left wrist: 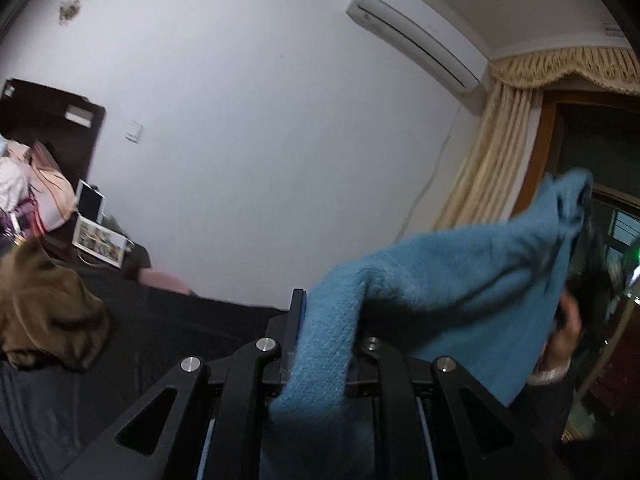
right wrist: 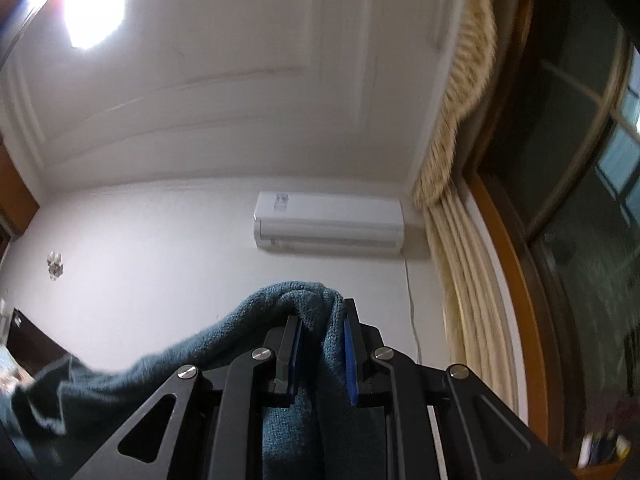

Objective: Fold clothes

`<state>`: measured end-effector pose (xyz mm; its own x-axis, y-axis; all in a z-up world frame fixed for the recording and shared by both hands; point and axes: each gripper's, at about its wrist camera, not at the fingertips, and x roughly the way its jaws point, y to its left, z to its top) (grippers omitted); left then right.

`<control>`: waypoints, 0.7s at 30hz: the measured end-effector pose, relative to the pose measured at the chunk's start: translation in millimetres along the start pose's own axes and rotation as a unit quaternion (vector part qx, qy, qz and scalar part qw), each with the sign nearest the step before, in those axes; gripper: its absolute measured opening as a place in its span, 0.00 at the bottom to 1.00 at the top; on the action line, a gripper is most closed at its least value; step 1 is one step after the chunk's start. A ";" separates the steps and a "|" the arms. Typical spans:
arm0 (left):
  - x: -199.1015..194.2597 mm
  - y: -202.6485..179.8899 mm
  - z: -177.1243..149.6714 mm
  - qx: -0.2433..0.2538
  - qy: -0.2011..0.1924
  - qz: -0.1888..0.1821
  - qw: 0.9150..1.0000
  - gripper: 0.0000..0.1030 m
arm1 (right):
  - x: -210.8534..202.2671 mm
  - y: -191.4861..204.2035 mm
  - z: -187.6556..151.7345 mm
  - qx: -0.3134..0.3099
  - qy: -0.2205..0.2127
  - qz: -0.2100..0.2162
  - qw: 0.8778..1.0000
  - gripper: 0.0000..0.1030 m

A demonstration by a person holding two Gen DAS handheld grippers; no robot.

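Item: blue knitted woollen garment (left wrist: 460,276), soft and limp, held aloft between both tongs and well above the dark bed surface (left wrist: 168,320).

Left tongs (left wrist: 320,320): pressed together on one bunched edge of the garment, which spills back over the mechanism.

Right tongs (right wrist: 320,336): pinching a fold of the same garment between blue-padded fingers (right wrist: 349,360); in the left wrist view the person's hand (left wrist: 564,332) shows behind the cloth.

Also present: brown crumpled garment (left wrist: 48,312) lying on the bed, apart from the blue one; white wall-mounted air conditioner (right wrist: 328,220); cream pleated curtain (right wrist: 460,248).

Step in hand, as judged: lifting and spreading the garment before laying it flat.

Next move calls for: drawing the two tongs apart to tauten the cloth, then lowering it evenly onto the bed, clear of the brown garment.
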<state>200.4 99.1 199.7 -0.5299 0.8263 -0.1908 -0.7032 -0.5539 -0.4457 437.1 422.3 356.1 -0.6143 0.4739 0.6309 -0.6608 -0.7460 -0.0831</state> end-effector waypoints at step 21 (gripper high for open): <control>-61.9 -24.4 45.8 0.086 -0.159 0.067 0.981 0.14 | 2.6 -0.7 -34.1 -0.021 0.080 -0.030 0.996 0.18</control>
<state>228.7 56.8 262.4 -0.7246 0.6868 0.0580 -0.6727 -0.6863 -0.2766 421.3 440.1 331.5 -0.6316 0.5885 0.5048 -0.7140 -0.6953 -0.0828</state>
